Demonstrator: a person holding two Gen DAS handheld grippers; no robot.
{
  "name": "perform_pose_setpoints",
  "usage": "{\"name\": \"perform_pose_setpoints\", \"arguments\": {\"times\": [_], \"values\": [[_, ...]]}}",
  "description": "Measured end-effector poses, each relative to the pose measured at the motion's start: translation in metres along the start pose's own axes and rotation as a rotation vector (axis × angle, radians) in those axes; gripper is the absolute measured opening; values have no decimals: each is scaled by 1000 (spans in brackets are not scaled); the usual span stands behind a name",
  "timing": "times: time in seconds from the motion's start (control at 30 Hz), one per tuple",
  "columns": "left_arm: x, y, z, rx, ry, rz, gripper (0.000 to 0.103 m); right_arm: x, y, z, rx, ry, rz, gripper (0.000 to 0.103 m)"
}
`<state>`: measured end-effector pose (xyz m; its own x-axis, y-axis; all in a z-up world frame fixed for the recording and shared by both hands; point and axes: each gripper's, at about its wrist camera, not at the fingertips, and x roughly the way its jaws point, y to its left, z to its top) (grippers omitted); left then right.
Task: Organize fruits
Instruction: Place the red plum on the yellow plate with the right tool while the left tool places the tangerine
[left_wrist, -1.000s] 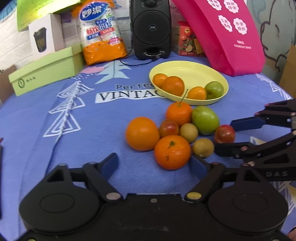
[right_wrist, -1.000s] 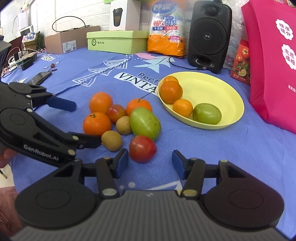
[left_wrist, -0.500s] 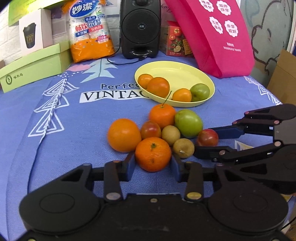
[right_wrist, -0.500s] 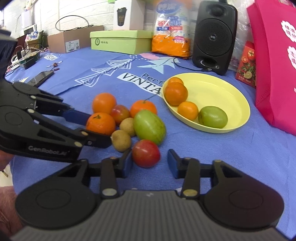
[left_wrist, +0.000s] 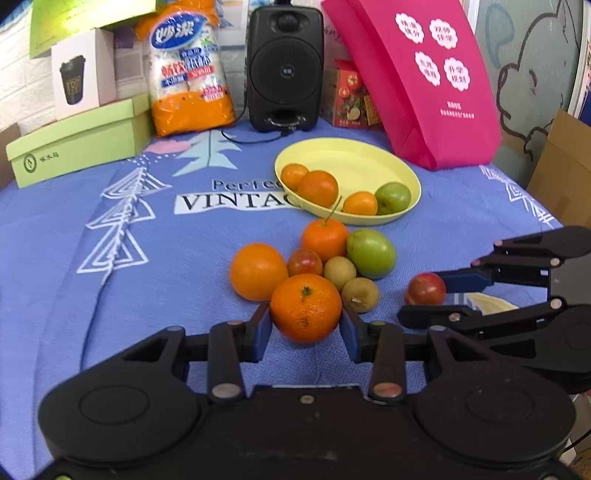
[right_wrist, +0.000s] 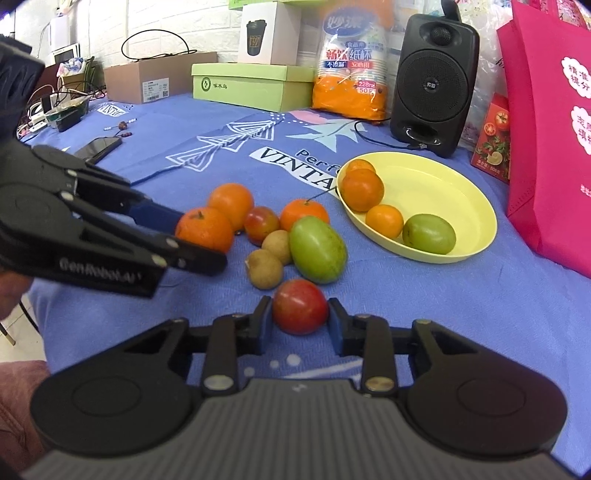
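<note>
The left gripper (left_wrist: 306, 326) is clamped on the near tangerine (left_wrist: 306, 307), its pads pressing both flanks; the right gripper (right_wrist: 299, 321) is clamped on the red fruit (right_wrist: 300, 305), its jaws having just closed onto it. The relation governing the coming move: the yellow plate (left_wrist: 369, 155) lies farther away than both held fruits and to the right of the left gripper, with the loose cluster between; judged from the right wrist view, the right gripper has the clearer line, since only the large green fruit (right_wrist: 318, 248) stands near its path. The green fruit's long axis runs near-right to far-left. The plate already holds three orange fruits and one green one. Legible writing, left to right: "GenRobot.AI" on the left gripper's body in the right wrist view; "VINTA" and "Perfe" on the blue tablecloth (left_wrist: 110, 295); "228ml" and "50" on the orange cup pack (right_wrist: 351, 62). The pink bag (left_wrist: 424, 81) carries Chinese characters in white badges.
</note>
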<state>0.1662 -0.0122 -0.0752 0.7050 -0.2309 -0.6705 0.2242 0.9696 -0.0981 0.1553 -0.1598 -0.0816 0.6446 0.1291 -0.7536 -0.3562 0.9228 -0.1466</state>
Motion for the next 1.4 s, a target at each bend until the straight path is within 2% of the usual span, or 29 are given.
{"name": "perform_pose_setpoints", "arguments": {"times": [0.2,0.5,0.8,1.07,1.4], "values": [[-20,4,2,-8,-22,2,39,-18,0,-6,6,-13,-13,30],[-28,5,7,-11,-16,28,39,-42,-2,-14,19,-37,-28,30],[-24,-6,36,42,-49,-6,39,-53,-18,-5,27,-72,-57,30],[16,-25,86,125,-67,-38,39,-41,-57,24,39,-111,-106,30],[102,-34,137,142,4,-64,39,7,-116,56,87,-102,-130,30]]}}
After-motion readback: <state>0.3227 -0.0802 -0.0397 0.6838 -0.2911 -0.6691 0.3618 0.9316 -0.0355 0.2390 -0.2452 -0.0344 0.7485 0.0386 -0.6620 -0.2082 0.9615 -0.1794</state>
